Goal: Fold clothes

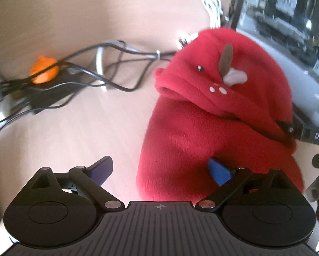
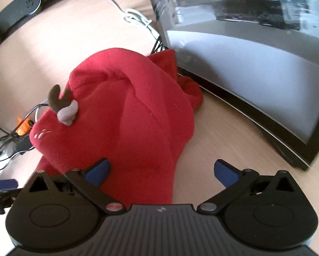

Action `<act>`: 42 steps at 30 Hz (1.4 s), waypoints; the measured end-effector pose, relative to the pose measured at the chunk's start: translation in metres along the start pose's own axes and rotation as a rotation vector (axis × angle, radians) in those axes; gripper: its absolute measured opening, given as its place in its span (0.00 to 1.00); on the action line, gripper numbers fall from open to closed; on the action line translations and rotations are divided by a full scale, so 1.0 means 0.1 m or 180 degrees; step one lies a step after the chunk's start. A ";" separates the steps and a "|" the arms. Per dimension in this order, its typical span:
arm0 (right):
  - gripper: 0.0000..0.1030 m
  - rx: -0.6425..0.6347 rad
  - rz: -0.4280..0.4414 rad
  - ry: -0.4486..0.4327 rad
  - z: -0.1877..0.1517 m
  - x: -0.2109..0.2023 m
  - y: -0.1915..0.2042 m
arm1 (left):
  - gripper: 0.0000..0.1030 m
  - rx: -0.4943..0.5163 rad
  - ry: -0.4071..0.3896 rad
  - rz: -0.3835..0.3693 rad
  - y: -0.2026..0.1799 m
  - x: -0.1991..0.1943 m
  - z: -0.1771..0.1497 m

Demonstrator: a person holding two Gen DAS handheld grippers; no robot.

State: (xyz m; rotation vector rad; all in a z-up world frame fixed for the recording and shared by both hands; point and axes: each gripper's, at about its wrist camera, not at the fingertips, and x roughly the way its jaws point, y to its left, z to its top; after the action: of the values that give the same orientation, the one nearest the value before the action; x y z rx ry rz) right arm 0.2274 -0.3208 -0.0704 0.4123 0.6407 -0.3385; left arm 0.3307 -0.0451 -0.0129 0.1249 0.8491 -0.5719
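Hovering over a bunched red fleece hoodie [image 1: 212, 128] on the desk [image 1: 95, 21], my left gripper [image 1: 161, 170] fingers spread wide, gripping nothing, my right gripper [image 2: 161, 171] fingers likewise wide and empty, computer case [image 2: 255, 74] just beside the hoodie

Each hand-held gripper, left [image 1: 161, 169] and right [image 2: 162, 170], was a matte black body with a ribbed central plate marked by a small round crosshair emblem. Two rounded housings with circular caps flanked it, and black linkage arms on silver pivot screws carried blue fingertip pads [image 1: 220, 171].
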 end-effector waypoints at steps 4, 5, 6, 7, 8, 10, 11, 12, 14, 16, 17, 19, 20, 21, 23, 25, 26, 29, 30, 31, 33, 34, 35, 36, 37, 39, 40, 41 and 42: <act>1.00 0.0034 -0.0057 -0.0160 -0.22 -0.46 0.19 | 0.99 -0.0017 -0.0314 -0.0020 0.04 -0.36 -0.33; 1.00 0.0010 -0.0047 -0.0189 -0.32 -0.59 0.27 | 0.99 0.0023 -0.0391 0.0006 0.04 -0.46 -0.43; 1.00 -0.0021 -0.0070 -0.0217 -0.43 -0.71 0.36 | 0.99 0.0076 -0.0445 0.0028 0.04 -0.56 -0.53; 1.00 -0.0054 -0.0125 -0.0243 -0.55 -0.83 0.46 | 0.99 0.0125 -0.0471 0.0025 0.04 -0.64 -0.63; 1.00 -0.0081 -0.0198 -0.0271 -0.70 -0.94 0.56 | 1.00 0.0172 -0.0484 0.0001 0.03 -0.71 -0.71; 1.00 -0.0111 -0.0341 -0.0320 -0.98 -1.12 0.73 | 1.00 0.0237 -0.0475 -0.0108 0.05 -0.87 -0.89; 1.00 -0.0122 -0.0413 -0.0326 -1.11 -1.20 0.81 | 1.00 0.0253 -0.0462 -0.0159 0.07 -0.94 -0.96; 1.00 -0.0124 -0.0489 -0.0288 -1.23 -1.25 0.87 | 1.00 0.0244 -0.0448 -0.0176 0.09 -1.01 -1.03; 1.00 -0.0133 -0.0572 -0.0225 -1.45 -1.36 0.96 | 1.00 0.0265 -0.0409 -0.0160 0.14 -1.11 -1.15; 1.00 -0.0162 -0.0659 -0.0269 -1.63 -1.49 1.02 | 1.00 0.0427 -0.0477 -0.0104 0.14 -1.19 -1.28; 1.00 -0.0177 -0.0725 -0.0320 -1.70 -1.55 1.05 | 1.00 0.0507 -0.0498 -0.0064 0.14 -1.20 -1.33; 1.00 -0.0137 -0.0867 -0.0399 -1.80 -1.67 1.08 | 1.00 0.0594 -0.0463 -0.0045 0.16 -1.24 -1.40; 1.00 -0.0103 -0.0909 -0.0420 -1.84 -1.72 1.09 | 1.00 0.0601 -0.0459 -0.0080 0.18 -1.26 -1.42; 1.00 -0.0073 -0.0913 -0.0420 -1.85 -1.77 1.10 | 1.00 0.0602 -0.0457 -0.0121 0.21 -1.29 -1.43; 1.00 -0.0054 -0.0938 -0.0424 -1.87 -1.86 1.13 | 1.00 0.0540 -0.0456 -0.0206 0.25 -1.32 -1.42; 1.00 -0.0100 -0.0979 -0.0468 -1.88 -1.94 1.17 | 1.00 0.0468 -0.0457 -0.0290 0.29 -1.36 -1.40; 1.00 -0.0120 -0.0996 -0.0475 -1.89 -1.96 1.19 | 1.00 0.0436 -0.0459 -0.0299 0.30 -1.37 -1.40; 1.00 -0.0129 -0.1019 -0.0457 -1.90 -1.99 1.23 | 1.00 0.0408 -0.0532 -0.0311 0.30 -1.43 -1.42; 1.00 -0.0134 -0.1019 -0.0451 -1.90 -1.99 1.24 | 1.00 0.0426 -0.0559 -0.0308 0.29 -1.45 -1.43; 1.00 -0.0148 -0.1014 -0.0447 -1.88 -1.99 1.25 | 1.00 0.0445 -0.0573 -0.0307 0.29 -1.46 -1.44; 1.00 -0.0174 -0.1004 -0.0446 -1.86 -2.00 1.28 | 1.00 0.0469 -0.0579 -0.0315 0.29 -1.49 -1.45; 1.00 -0.0181 -0.0995 -0.0461 -1.84 -2.00 1.29 | 1.00 0.0461 -0.0587 -0.0319 0.30 -1.50 -1.45; 1.00 -0.0192 -0.0982 -0.0475 -1.83 -2.01 1.30 | 1.00 0.0450 -0.0595 -0.0323 0.31 -1.52 -1.44; 1.00 -0.0208 -0.0967 -0.0480 -1.81 -2.01 1.32 | 1.00 0.0444 -0.0602 -0.0323 0.31 -1.53 -1.44; 1.00 -0.0224 -0.0953 -0.0484 -1.80 -2.00 1.33 | 1.00 0.0454 -0.0608 -0.0315 0.32 -1.54 -1.43; 1.00 -0.0240 -0.0940 -0.0481 -1.78 -1.99 1.35 | 1.00 0.0478 -0.0620 -0.0295 0.32 -1.55 -1.43; 1.00 -0.0238 -0.0938 -0.0479 -1.78 -1.99 1.36 | 1.00 0.0493 -0.0625 -0.0287 0.33 -1.56 -1.42; 1.00 -0.0223 -0.0939 -0.0480 -1.78 -1.99 1.36 | 1.00 0.0508 -0.0629 -0.0279 0.33 -1.57 -1.42; 1.00 -0.0208 -0.0942 -0.0480 -1.78 -1.99 1.36 | 1.00 0.0511 -0.0640 -0.0272 0.33 -1.57 -1.42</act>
State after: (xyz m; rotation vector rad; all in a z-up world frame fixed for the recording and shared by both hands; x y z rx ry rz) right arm 0.0464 -0.0850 -0.0375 0.2260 0.5633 -0.6225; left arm 0.1703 0.0964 0.0050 0.1750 0.6150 -0.7204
